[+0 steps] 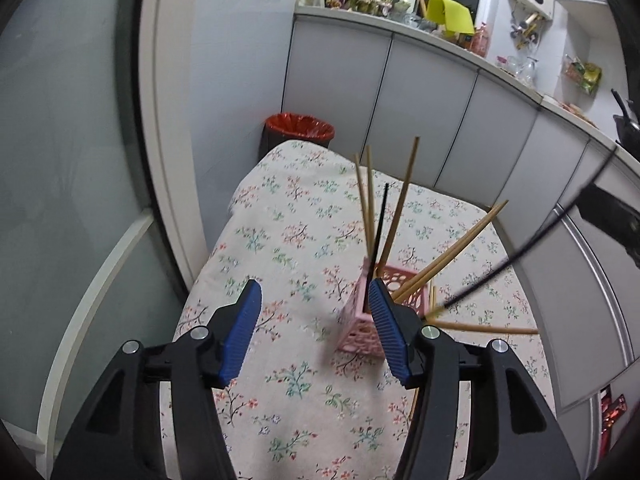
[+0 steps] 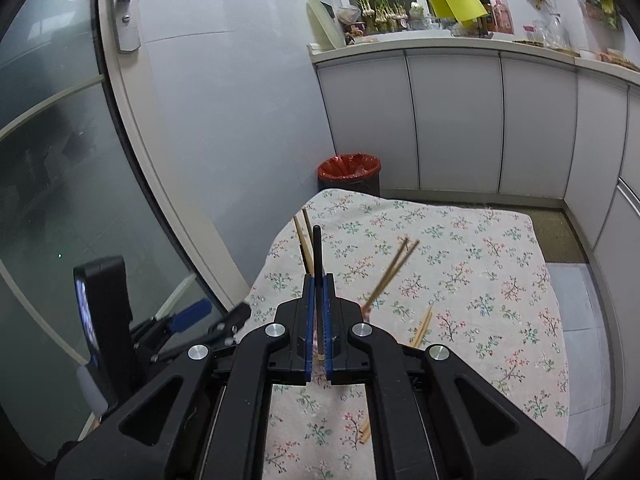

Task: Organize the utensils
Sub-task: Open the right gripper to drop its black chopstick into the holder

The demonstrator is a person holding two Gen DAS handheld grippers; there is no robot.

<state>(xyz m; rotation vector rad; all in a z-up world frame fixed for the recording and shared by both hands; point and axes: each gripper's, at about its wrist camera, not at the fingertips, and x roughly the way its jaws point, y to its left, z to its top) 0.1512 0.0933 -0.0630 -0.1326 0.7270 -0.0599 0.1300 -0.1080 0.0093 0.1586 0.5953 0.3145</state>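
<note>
While most sticks already stand in the pink basket (image 1: 362, 320), mid-bench, job looks well past halfway. Left tongs (image 1: 316, 328) spread wide, empty, just beside it. Inside: about five bamboo chopsticks (image 1: 400, 200), one black (image 1: 380, 228). Right tongs (image 2: 318, 320) clenched on another black chopstick (image 2: 317, 256). Roughly two loose bamboo chopsticks (image 1: 484, 327) on the floral bench (image 1: 280, 240), right.

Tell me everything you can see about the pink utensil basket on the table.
The pink utensil basket is a small square holder, apparently plastic, with perforated sides. It stands on the floral tablecloth, partly hidden behind the left gripper, whose fingers are spread. Wooden chopsticks and one black chopstick stick up from it, leaning outward.
</note>
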